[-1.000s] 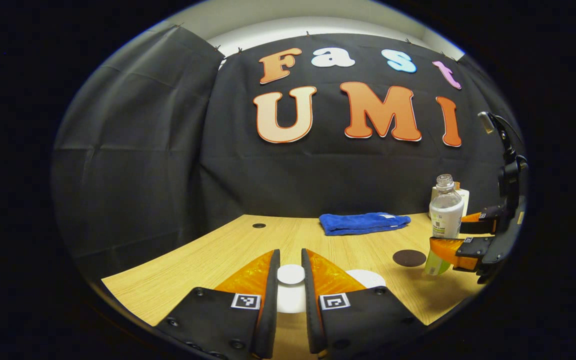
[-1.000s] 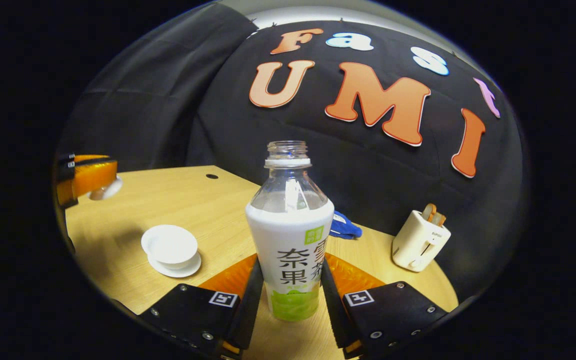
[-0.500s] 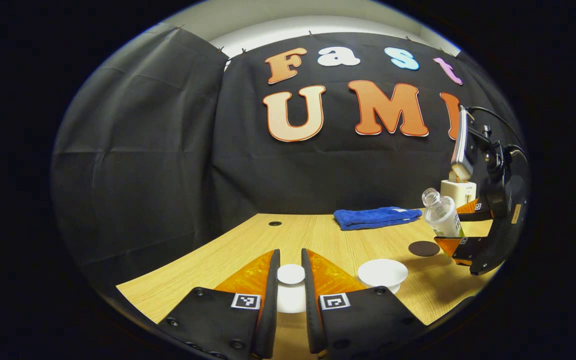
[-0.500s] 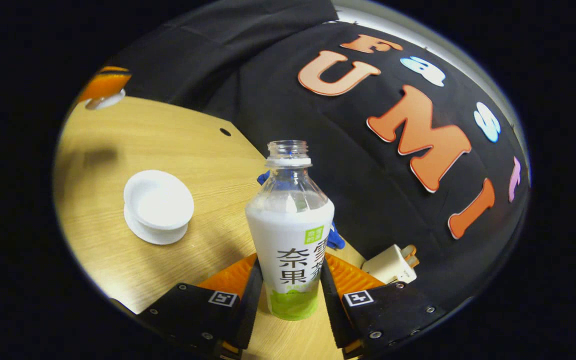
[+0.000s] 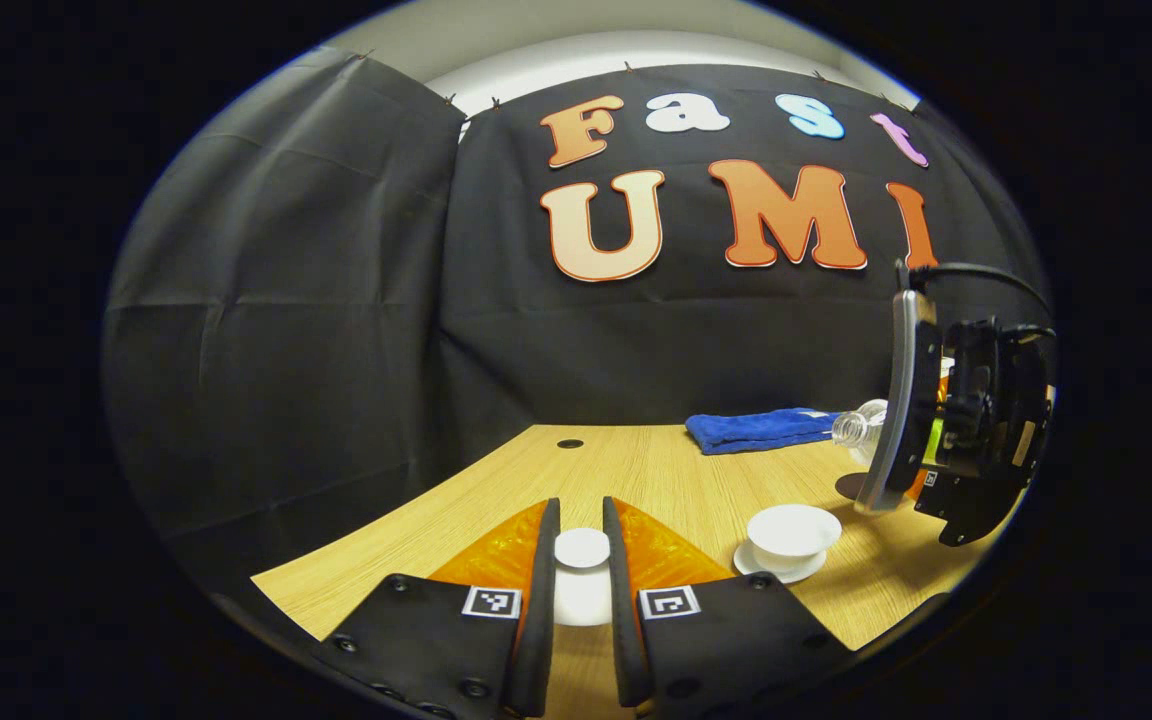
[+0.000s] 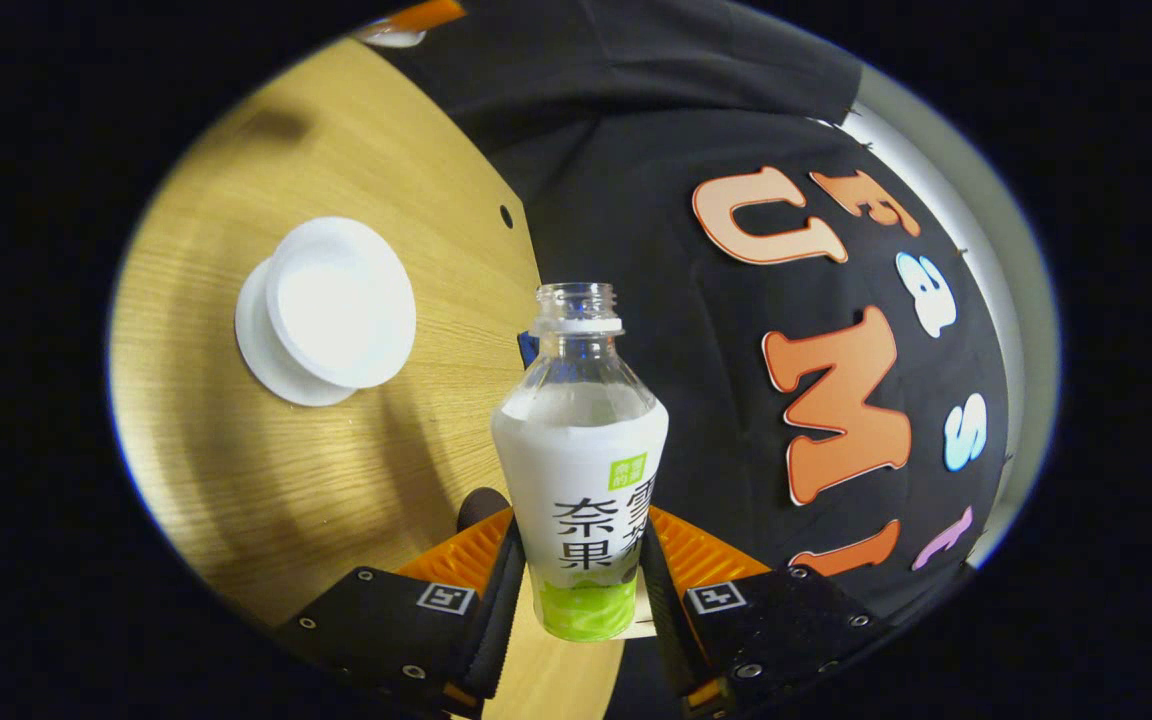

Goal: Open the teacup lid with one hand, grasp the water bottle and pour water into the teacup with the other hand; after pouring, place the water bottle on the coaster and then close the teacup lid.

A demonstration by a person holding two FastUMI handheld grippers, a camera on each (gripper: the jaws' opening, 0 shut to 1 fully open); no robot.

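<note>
White teacup lid [image 5: 582, 548] sits clamped between the left gripper [image 5: 581, 560] fingers. Right gripper [image 6: 578, 570] clamps the uncapped water bottle [image 6: 581, 470], tipped toward the uncovered teacup [image 5: 793, 530] on the wooden table [image 5: 656, 480].

Left hand-held gripper [image 5: 581, 575]: black screwed plates, square coded markers; right hand-held gripper [image 6: 581, 590] alike, black cable on top

Blue towel [image 5: 756, 430] folded at table [image 5: 656, 480] back edge — wood-grain top.
</note>
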